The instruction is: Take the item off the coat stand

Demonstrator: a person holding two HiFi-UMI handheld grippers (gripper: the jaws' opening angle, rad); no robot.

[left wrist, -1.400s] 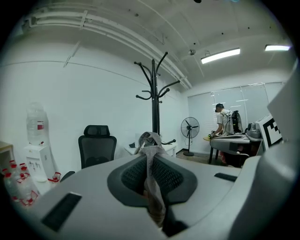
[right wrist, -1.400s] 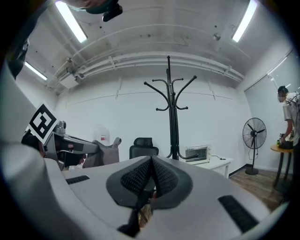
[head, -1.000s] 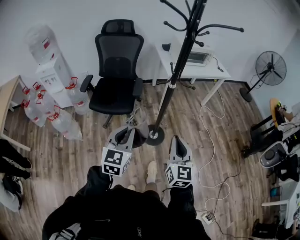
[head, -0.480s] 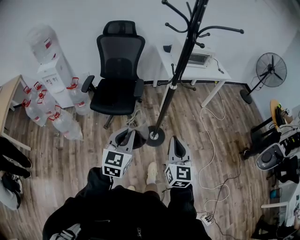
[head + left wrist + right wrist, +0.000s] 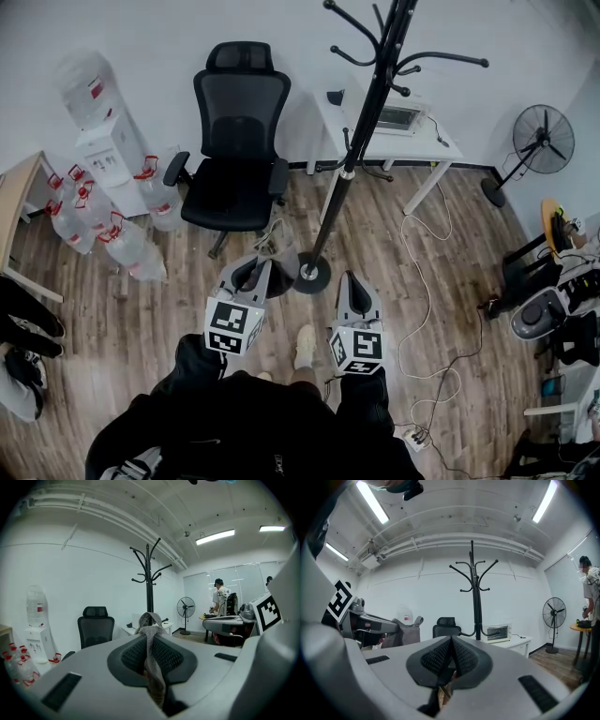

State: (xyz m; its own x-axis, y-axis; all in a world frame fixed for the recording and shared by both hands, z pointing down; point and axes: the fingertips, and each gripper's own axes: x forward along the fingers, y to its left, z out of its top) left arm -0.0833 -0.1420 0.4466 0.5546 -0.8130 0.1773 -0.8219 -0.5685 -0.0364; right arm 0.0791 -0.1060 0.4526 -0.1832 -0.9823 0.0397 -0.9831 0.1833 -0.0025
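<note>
The black coat stand point(image 5: 349, 169) rises from its round base point(image 5: 310, 275) on the wood floor, and its hooks are bare. My left gripper point(image 5: 253, 270) is low beside the base, shut on a grey fabric item point(image 5: 273, 246). In the left gripper view the grey fabric item point(image 5: 152, 660) runs as a strap between the pads point(image 5: 176, 656), with the coat stand point(image 5: 149, 581) behind it. My right gripper point(image 5: 357, 281) hangs just right of the base, shut and empty. In the right gripper view its pads point(image 5: 466, 658) meet, and the grey fabric item point(image 5: 404, 630) hangs at left.
A black office chair point(image 5: 236, 141) stands left of the stand. A water dispenser point(image 5: 98, 141) and several bottles point(image 5: 103, 230) are further left. A white desk point(image 5: 412, 141), a floor fan point(image 5: 539, 141) and loose cables point(image 5: 427, 309) are to the right. A person point(image 5: 220, 599) stands far right.
</note>
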